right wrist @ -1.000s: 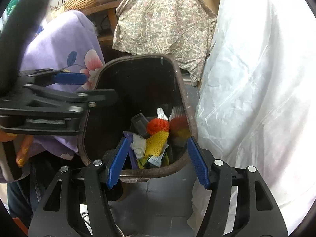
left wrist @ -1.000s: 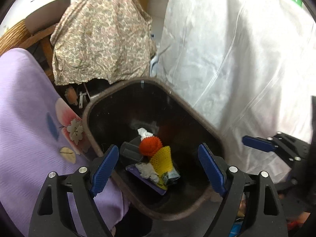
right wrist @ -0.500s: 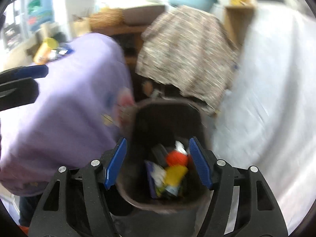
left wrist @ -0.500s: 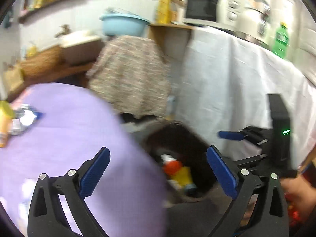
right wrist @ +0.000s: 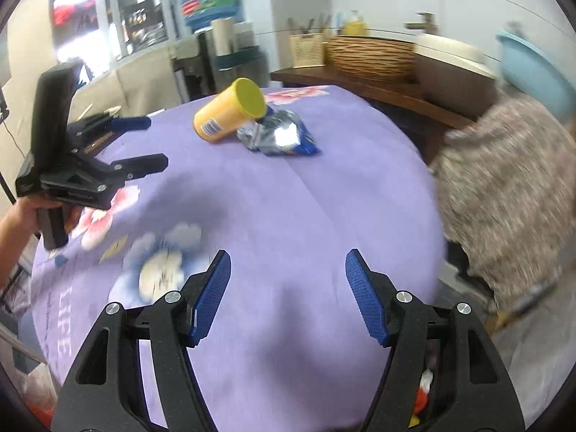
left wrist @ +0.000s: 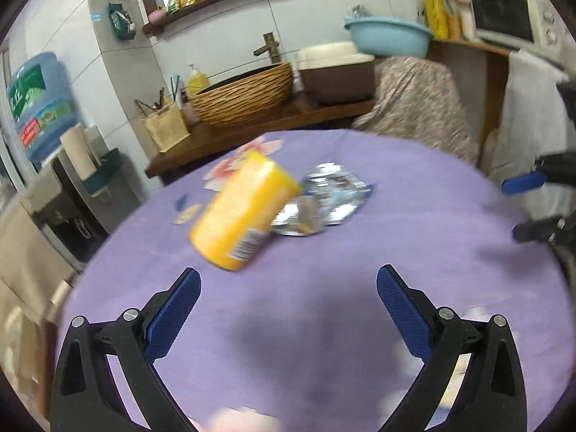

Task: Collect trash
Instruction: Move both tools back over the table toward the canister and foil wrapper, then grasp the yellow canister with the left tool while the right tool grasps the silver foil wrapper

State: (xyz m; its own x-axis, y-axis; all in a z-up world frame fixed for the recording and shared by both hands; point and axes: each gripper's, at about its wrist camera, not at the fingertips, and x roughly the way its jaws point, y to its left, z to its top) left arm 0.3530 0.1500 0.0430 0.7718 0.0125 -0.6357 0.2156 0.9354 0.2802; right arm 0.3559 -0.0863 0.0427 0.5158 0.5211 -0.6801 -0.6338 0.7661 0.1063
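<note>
A yellow canister (left wrist: 242,212) (right wrist: 230,115) lies tipped on the purple flowered tablecloth (left wrist: 396,223) (right wrist: 288,216), leaning against a crumpled silver and blue snack wrapper (left wrist: 324,203) (right wrist: 279,136). My left gripper (left wrist: 288,300) hangs open and empty above the cloth, short of the canister; it shows in the right wrist view (right wrist: 149,140) at the left, held by a hand. My right gripper (right wrist: 288,284) is open and empty over the near part of the table; its blue tip (left wrist: 522,183) shows at the right edge of the left wrist view. The bin shows only as a sliver with trash (right wrist: 424,392) at the bottom right.
Behind the table runs a wooden counter (left wrist: 252,133) with a woven basin (left wrist: 244,93), a utensil basket (left wrist: 165,129) and a blue tub (left wrist: 388,36). A floral-covered object (right wrist: 504,187) stands right of the table. A water dispenser (left wrist: 39,100) is at the left.
Both grippers have lifted away from over the bin and swung up to face the purple table. The left jaws have widened. The canister and wrapper have come into view.
</note>
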